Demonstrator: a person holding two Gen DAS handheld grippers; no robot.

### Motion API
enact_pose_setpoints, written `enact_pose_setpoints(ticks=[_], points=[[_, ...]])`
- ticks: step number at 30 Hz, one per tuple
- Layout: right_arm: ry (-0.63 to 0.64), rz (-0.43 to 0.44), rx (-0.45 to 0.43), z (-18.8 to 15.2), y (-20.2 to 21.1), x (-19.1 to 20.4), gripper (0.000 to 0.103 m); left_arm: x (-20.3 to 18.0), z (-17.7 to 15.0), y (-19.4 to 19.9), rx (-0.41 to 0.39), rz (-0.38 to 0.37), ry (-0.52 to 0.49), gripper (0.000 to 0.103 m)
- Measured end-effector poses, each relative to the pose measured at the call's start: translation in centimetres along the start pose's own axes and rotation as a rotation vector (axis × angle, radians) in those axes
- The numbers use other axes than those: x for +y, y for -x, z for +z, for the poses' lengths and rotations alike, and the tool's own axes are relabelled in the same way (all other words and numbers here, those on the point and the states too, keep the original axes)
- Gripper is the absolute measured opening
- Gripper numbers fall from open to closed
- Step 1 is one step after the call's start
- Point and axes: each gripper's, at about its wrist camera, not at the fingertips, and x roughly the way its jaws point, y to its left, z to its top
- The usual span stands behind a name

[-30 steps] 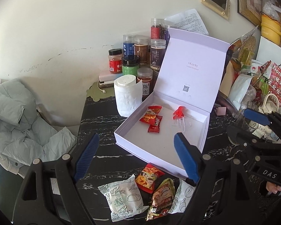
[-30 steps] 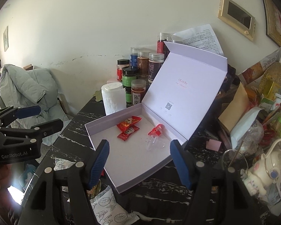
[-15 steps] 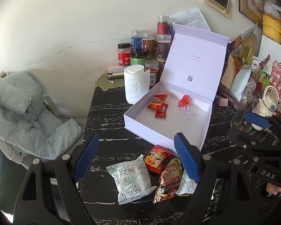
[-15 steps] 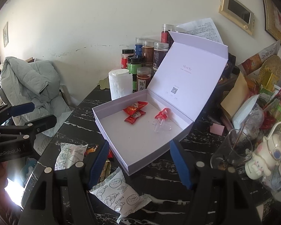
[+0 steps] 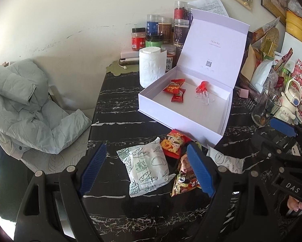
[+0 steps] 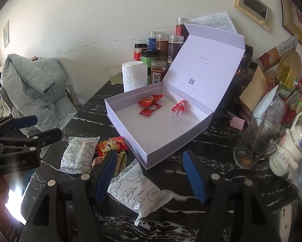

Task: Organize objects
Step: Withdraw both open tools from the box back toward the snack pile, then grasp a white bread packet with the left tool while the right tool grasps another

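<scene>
An open white box point(image 5: 179, 121) lies on the black marble table point(image 5: 118, 109), its lid standing up. Inside are two red packets point(image 5: 175, 86) and a clear item with a red cap point(image 5: 202, 88). In front of the box lie loose snacks: a white printed packet point(image 5: 147, 167), a red packet point(image 5: 174, 143), a brown-gold packet point(image 5: 185, 177) and a second white packet point(image 5: 225, 159). My left gripper point(image 5: 147, 147) hovers open over the first white packet. My right gripper point(image 6: 150, 155) is open above the second white packet point(image 6: 140, 189), near the box's front corner point(image 6: 147, 161).
Spice jars point(image 5: 165, 30) and a paper roll point(image 5: 152, 66) stand behind the box. A glass point(image 6: 255, 143), a white figure bottle point(image 6: 288, 151), food bags and a phone point(image 6: 285, 221) crowd the right. A grey jacket point(image 5: 20, 104) lies on a chair beyond the table's left edge.
Both grippers have drawn back from the box and sunk lower. The box looks smaller and the loose snack packets have come fully into view. Jaws unchanged.
</scene>
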Motion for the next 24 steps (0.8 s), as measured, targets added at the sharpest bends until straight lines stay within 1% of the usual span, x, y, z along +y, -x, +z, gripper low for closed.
enact_pose_setpoints(ticks=[6,13,18,24], points=[[-0.008,0.019,0.019,-1.9,-0.8,0.2,0.068,0.1,-1.6,-0.8,0.031,0.015,0.005,0.082],[-0.03,0.036,0.047,-3.9,-2.0,-0.1,0.068,-0.2,-3.2,-2.3,0.071,0.015,-0.004,0.082],[-0.051,0.057,0.063,-5.0,-3.2,-0.6,0.068,-0.2,-4.0,-3.8,0.093,0.034,0.018,0.082],[-0.056,0.082,0.079,-5.7,-4.4,-0.9,0.07,0.0,-4.5,-6.0,0.137,0.023,0.042,0.082]])
